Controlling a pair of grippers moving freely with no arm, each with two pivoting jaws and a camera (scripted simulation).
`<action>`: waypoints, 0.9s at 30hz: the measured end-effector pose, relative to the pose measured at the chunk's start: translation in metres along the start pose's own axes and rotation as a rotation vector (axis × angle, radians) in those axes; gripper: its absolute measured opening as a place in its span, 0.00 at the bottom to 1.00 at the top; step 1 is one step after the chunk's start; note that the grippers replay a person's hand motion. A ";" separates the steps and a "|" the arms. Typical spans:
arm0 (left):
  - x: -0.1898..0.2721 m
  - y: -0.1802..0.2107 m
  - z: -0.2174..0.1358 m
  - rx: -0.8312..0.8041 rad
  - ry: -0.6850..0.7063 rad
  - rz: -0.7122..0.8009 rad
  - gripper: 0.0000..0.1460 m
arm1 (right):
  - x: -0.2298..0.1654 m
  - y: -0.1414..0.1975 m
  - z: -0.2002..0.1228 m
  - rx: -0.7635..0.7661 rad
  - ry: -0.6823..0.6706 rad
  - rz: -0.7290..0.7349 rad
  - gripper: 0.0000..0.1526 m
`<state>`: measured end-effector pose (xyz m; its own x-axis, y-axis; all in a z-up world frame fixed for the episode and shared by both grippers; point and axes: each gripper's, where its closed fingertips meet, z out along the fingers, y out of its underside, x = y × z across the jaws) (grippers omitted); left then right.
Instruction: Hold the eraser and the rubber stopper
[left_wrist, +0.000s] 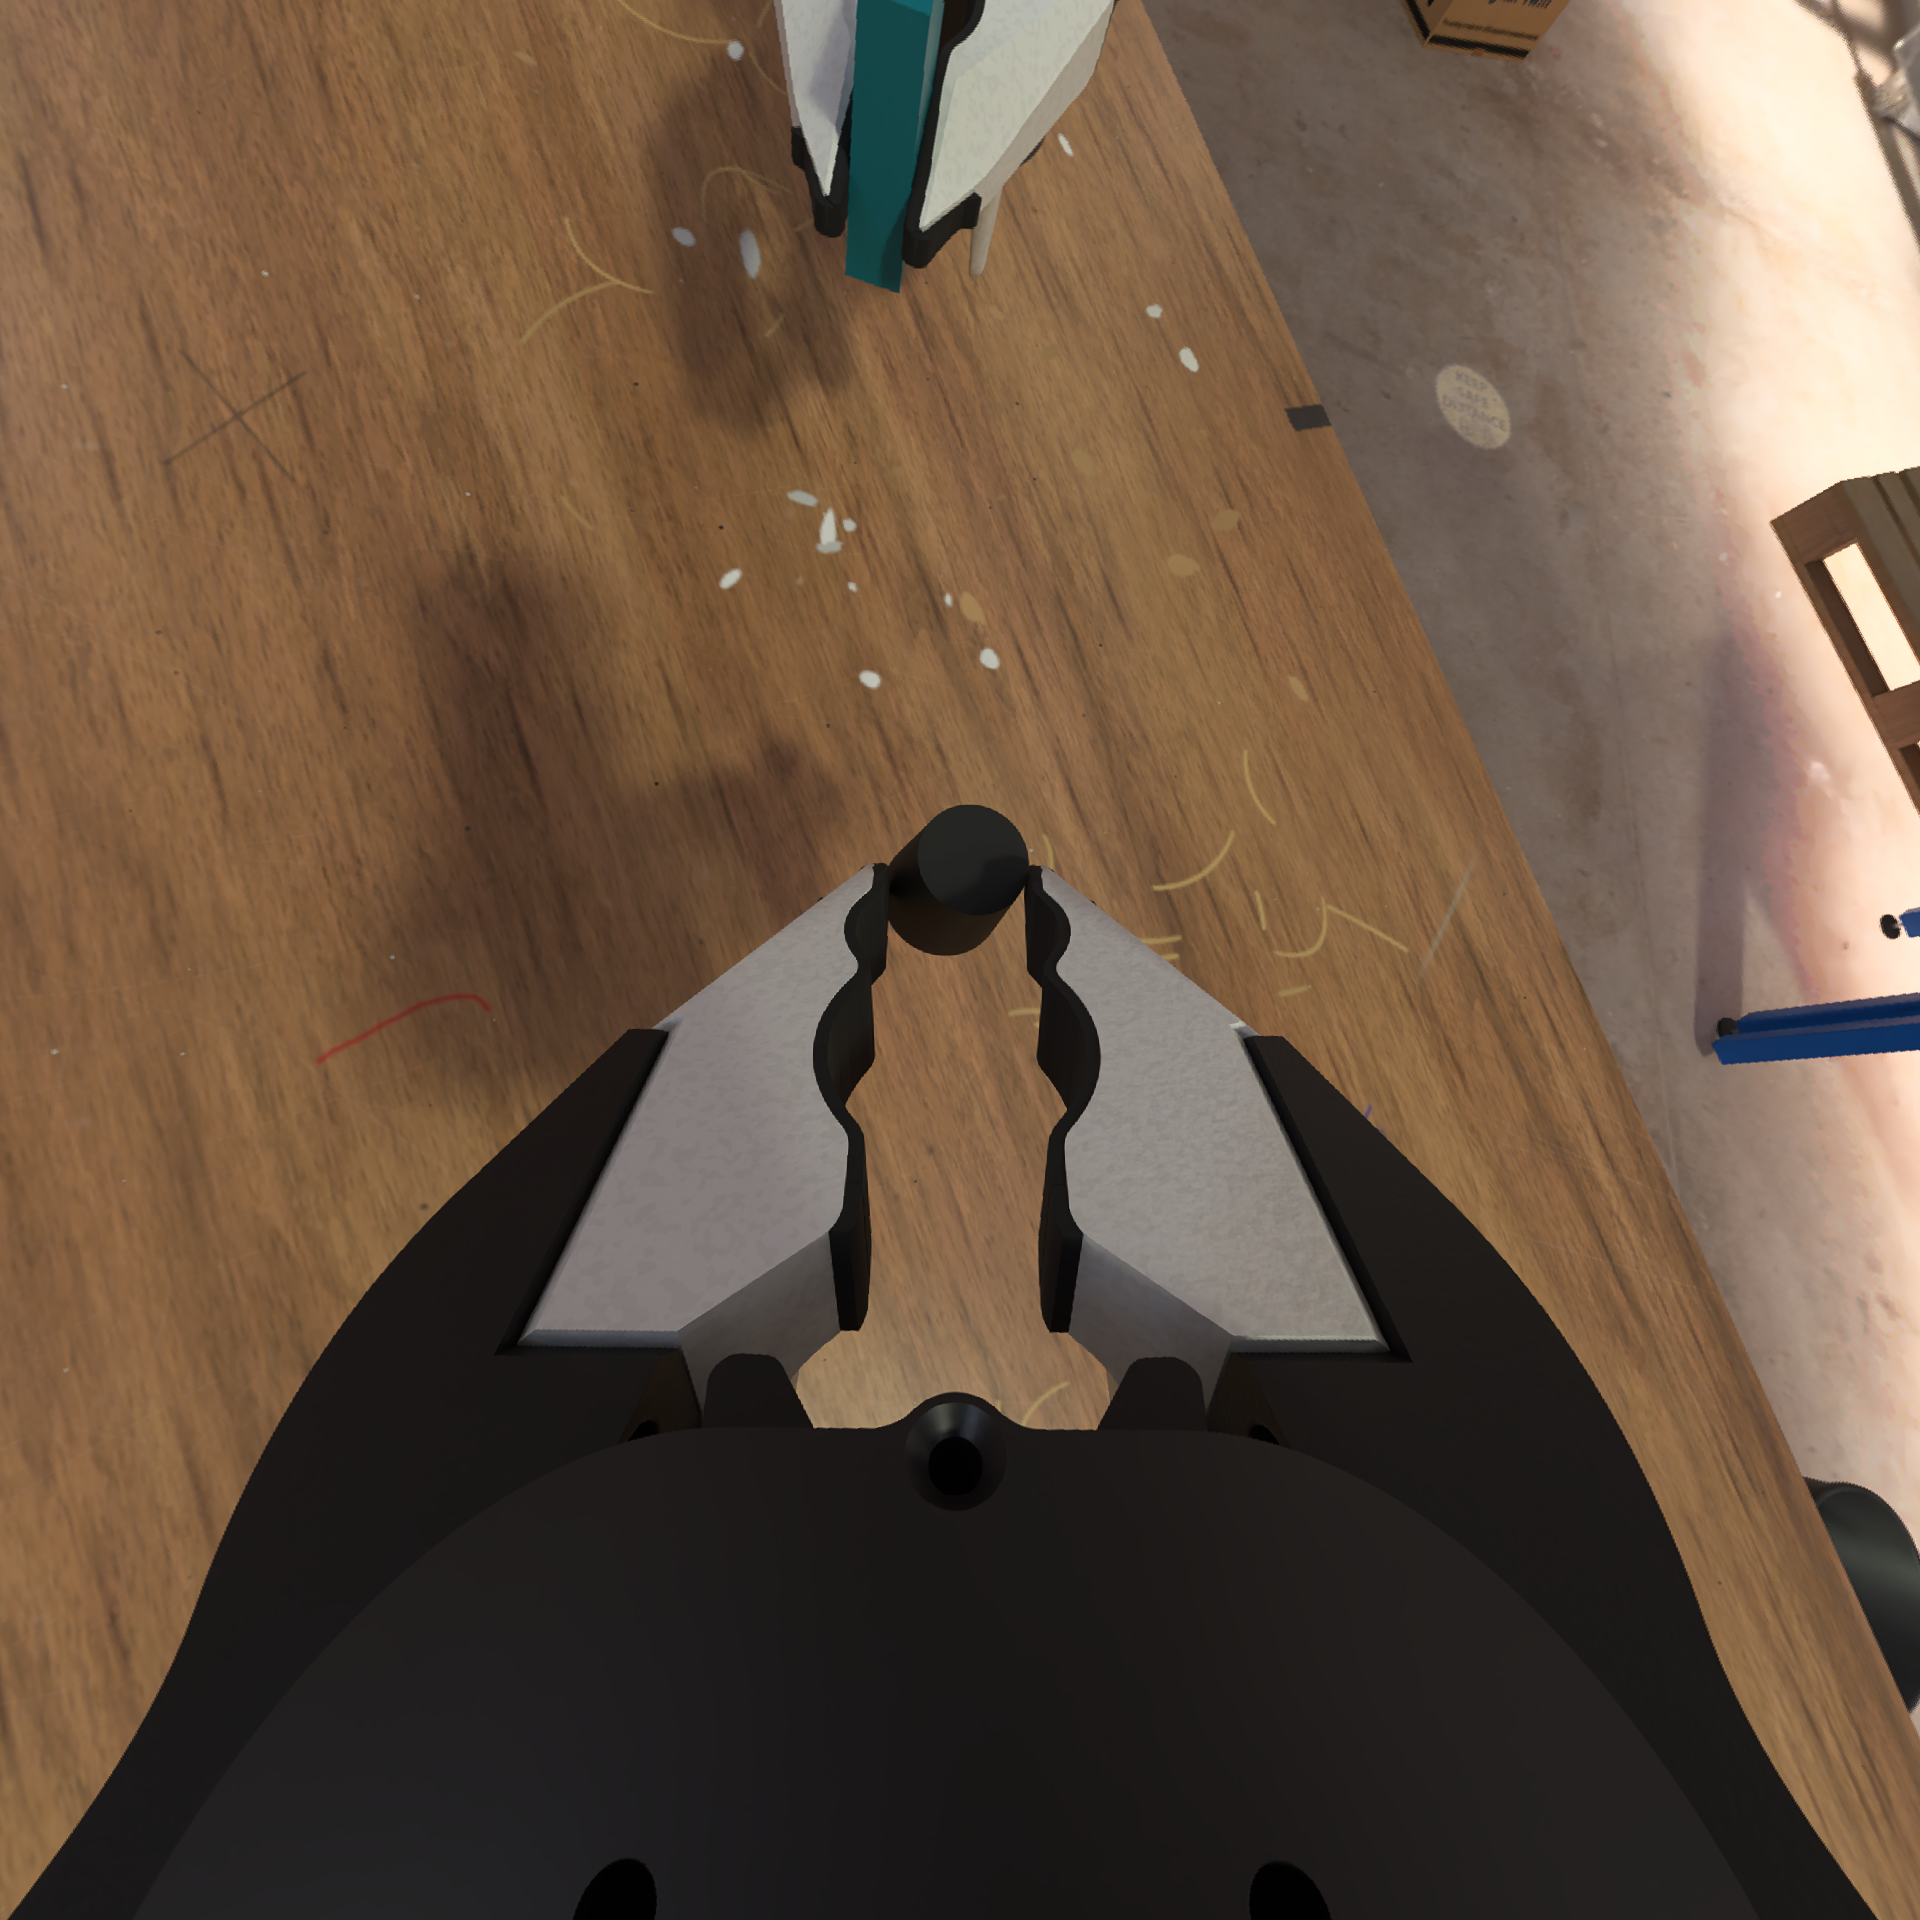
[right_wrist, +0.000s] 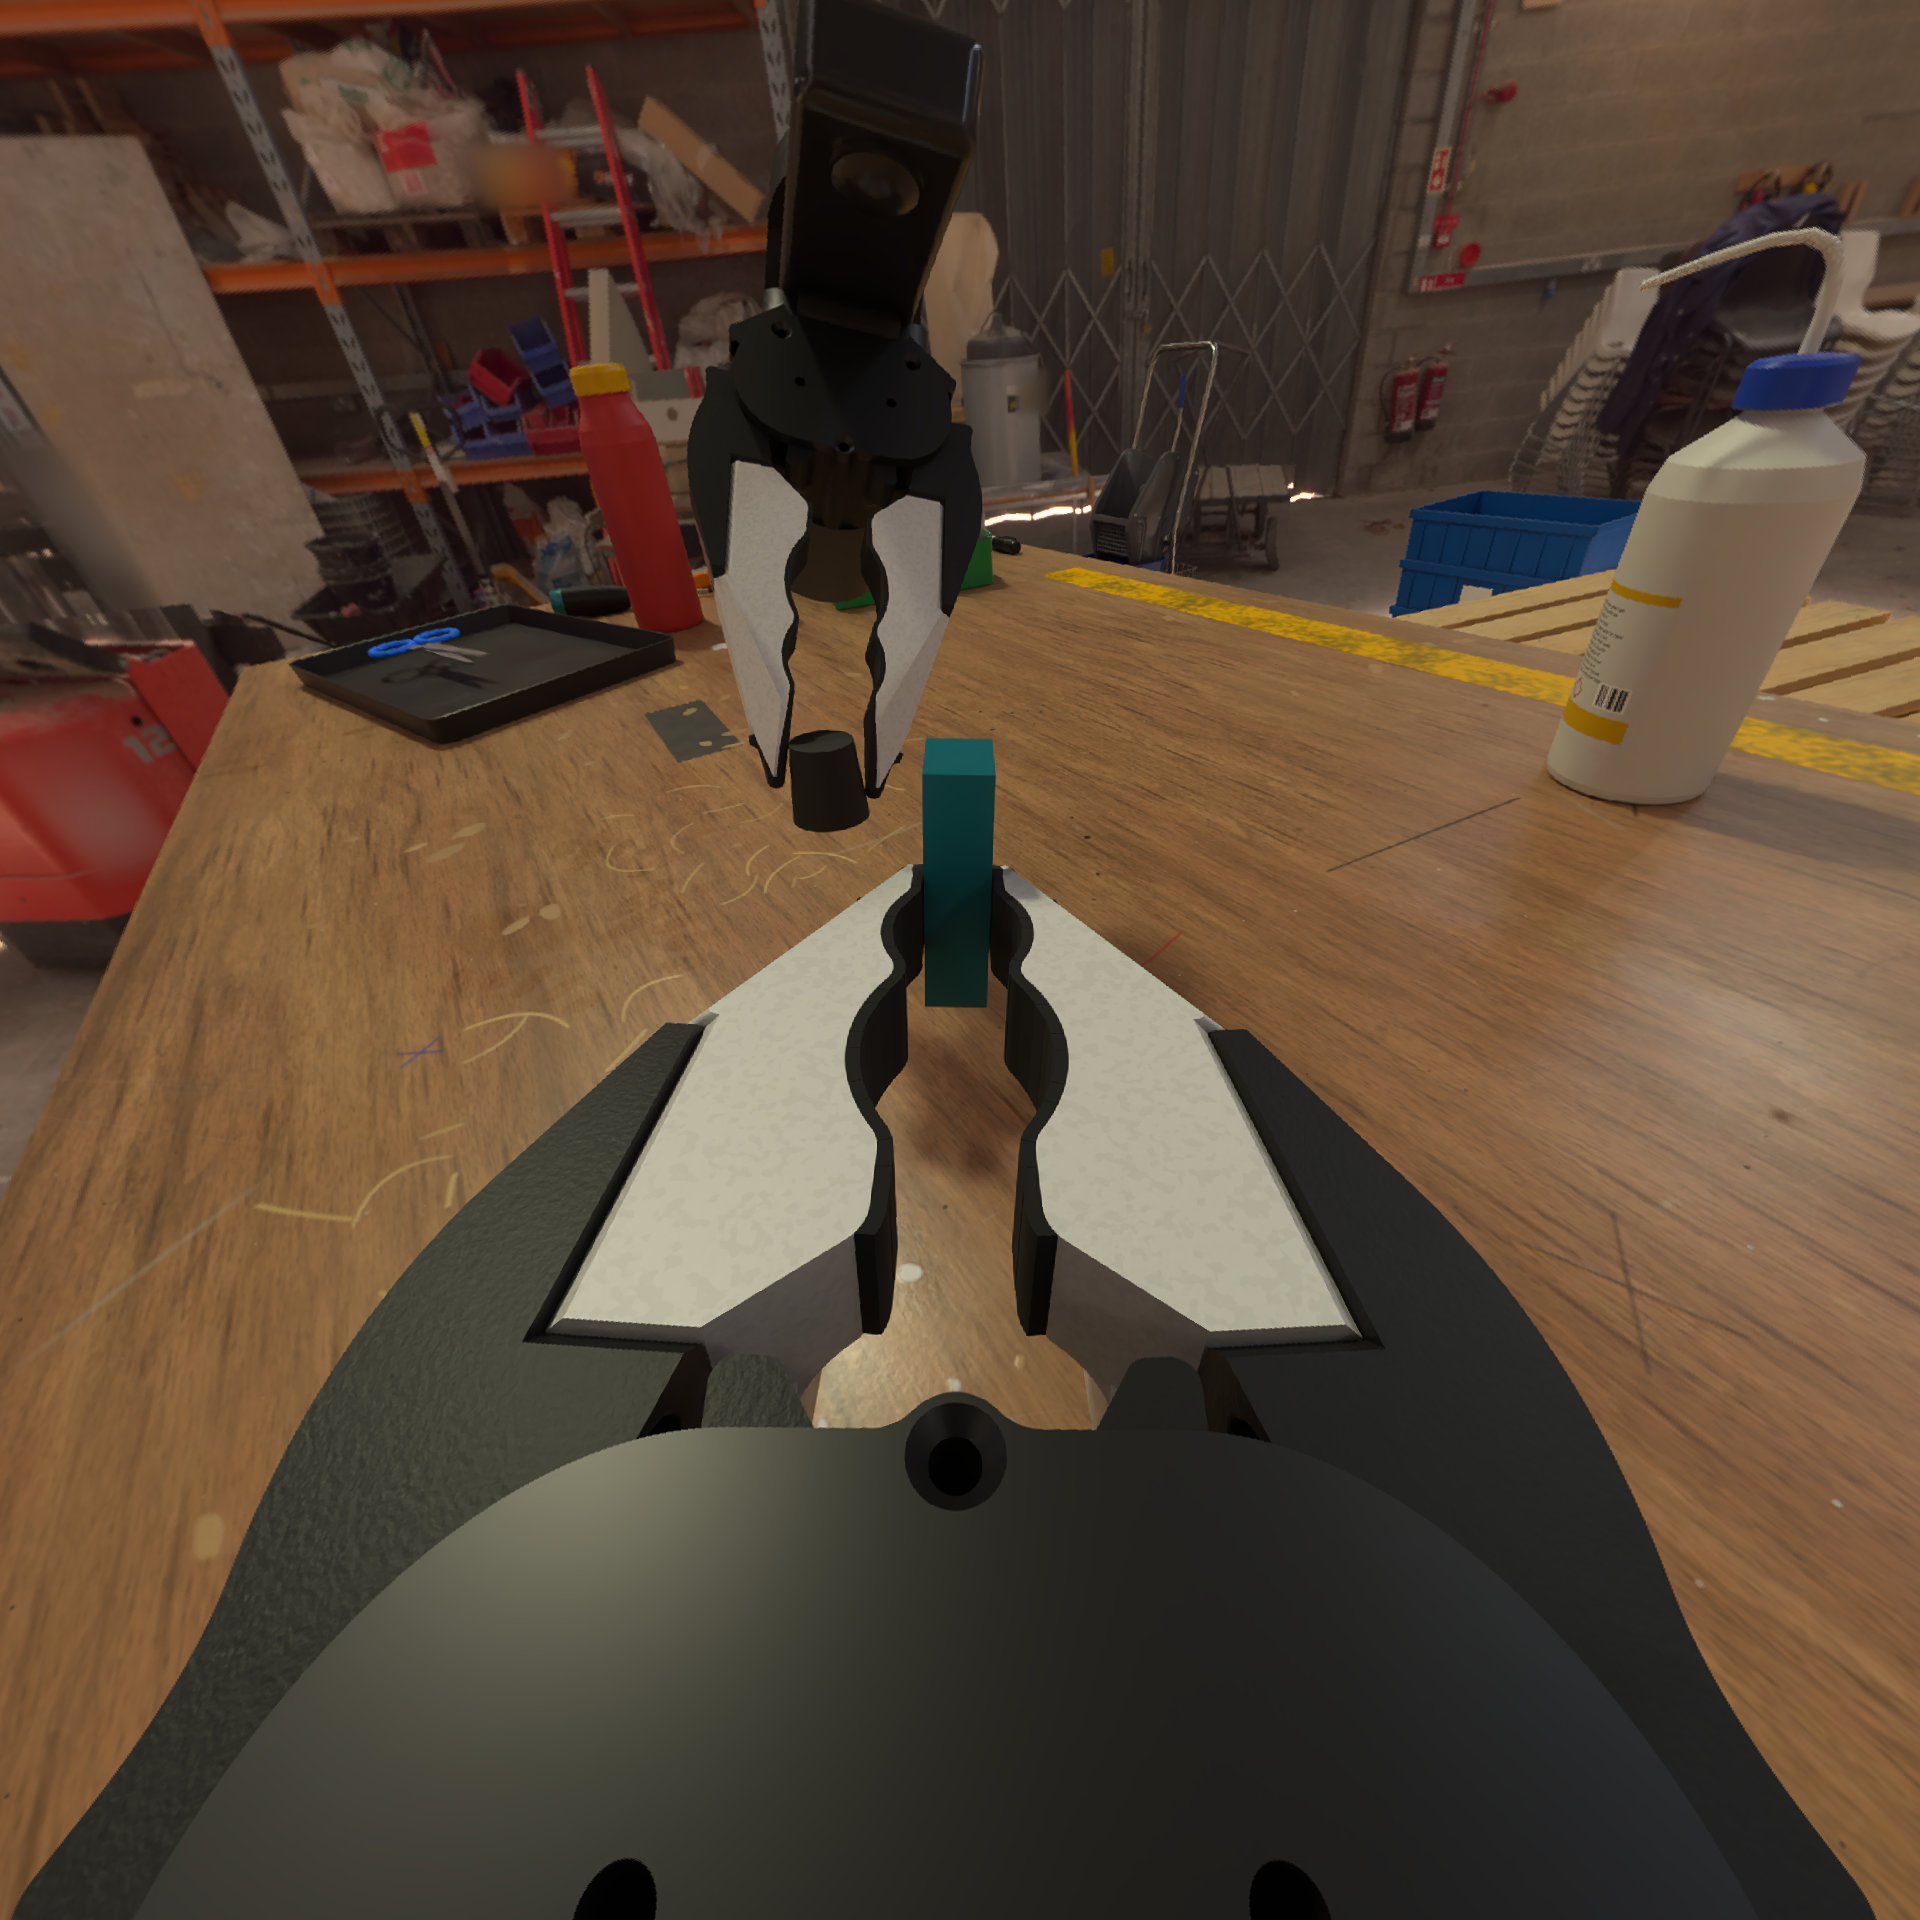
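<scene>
Scuffed wooden workbench (right_wrist: 1351, 1039) (shavings scattered), warehouse shelving (right_wrist: 416, 270) behind, concrete floor (left_wrist: 1558, 312)

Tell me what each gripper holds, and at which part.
Left gripper pinches the black rubber stopper by its sides; right gripper pinches the teal eraser by its flat sides.

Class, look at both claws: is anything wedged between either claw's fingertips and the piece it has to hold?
Nothing visible. The left claw closes directly on the black tapered rubber stopper; the right claw closes directly on the teal rectangular eraser.
</scene>
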<state>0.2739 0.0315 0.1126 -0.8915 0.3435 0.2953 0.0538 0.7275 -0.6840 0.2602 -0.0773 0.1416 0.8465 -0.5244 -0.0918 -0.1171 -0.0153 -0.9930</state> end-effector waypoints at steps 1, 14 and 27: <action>0.001 0.000 0.000 0.001 0.003 -0.001 0.18 | 0.000 0.000 0.000 -0.002 0.000 -0.009 0.07; 0.008 0.005 -0.001 -0.029 0.036 0.011 0.18 | -0.010 0.007 0.003 -0.042 -0.070 -0.034 0.07; 0.009 0.009 0.006 -0.059 0.030 0.066 0.18 | -0.011 0.015 0.004 -0.072 -0.124 0.029 0.07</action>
<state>0.2634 0.0382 0.1052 -0.8713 0.4090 0.2710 0.1395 0.7361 -0.6623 0.2514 -0.0689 0.1270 0.8993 -0.4167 -0.1328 -0.1753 -0.0653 -0.9823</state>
